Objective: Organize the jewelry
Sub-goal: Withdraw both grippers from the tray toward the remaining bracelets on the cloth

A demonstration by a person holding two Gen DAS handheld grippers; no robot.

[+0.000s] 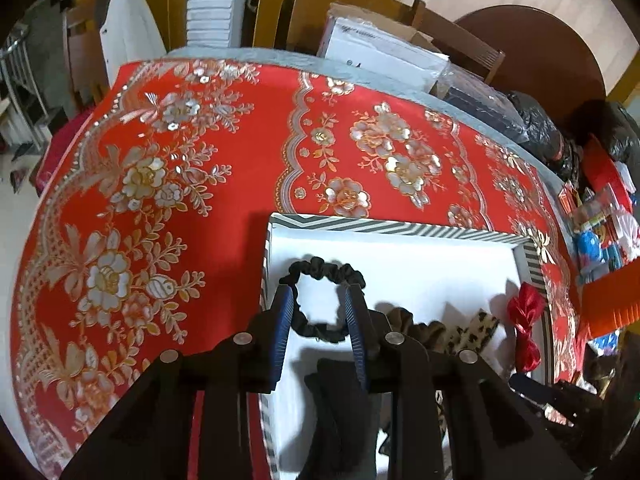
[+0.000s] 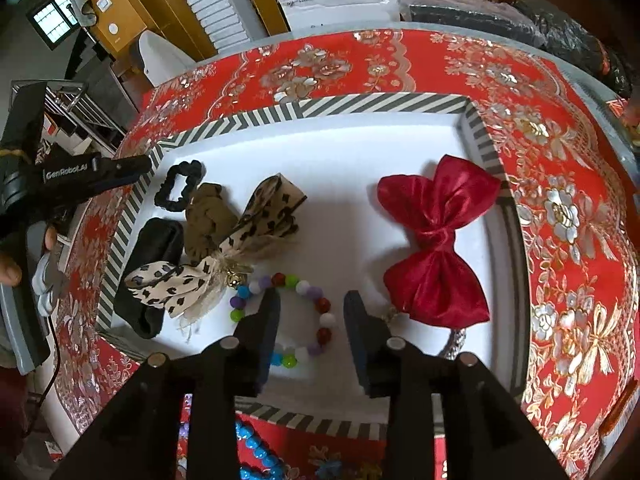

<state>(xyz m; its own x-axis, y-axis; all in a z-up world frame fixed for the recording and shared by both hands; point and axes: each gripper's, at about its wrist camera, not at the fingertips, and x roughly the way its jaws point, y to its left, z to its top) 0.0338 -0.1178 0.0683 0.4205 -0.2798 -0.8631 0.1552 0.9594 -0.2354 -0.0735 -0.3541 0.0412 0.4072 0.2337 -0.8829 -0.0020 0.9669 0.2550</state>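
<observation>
A white tray with a black-and-white striped rim (image 2: 360, 106) sits on the red floral tablecloth; it also shows in the left wrist view (image 1: 400, 226). My left gripper (image 1: 318, 292) is open over the tray's left end, its blue pads on either side of a black scrunchie (image 1: 320, 270), also seen in the right wrist view (image 2: 178, 186). My right gripper (image 2: 310, 300) is open just above a bracelet of coloured beads (image 2: 322, 308). In the tray lie a red satin bow (image 2: 436, 236), a leopard-print bow (image 2: 224, 252), a brown scrunchie (image 2: 208, 220) and a black cloth piece (image 2: 154, 248).
A blue bead string (image 2: 256, 452) lies on the cloth in front of the tray. A sparkly silver band (image 2: 454, 344) shows under the red bow. Boxes and black bags (image 1: 532, 120) crowd the table's far edge. Packets and an orange tray (image 1: 612, 308) sit at the right.
</observation>
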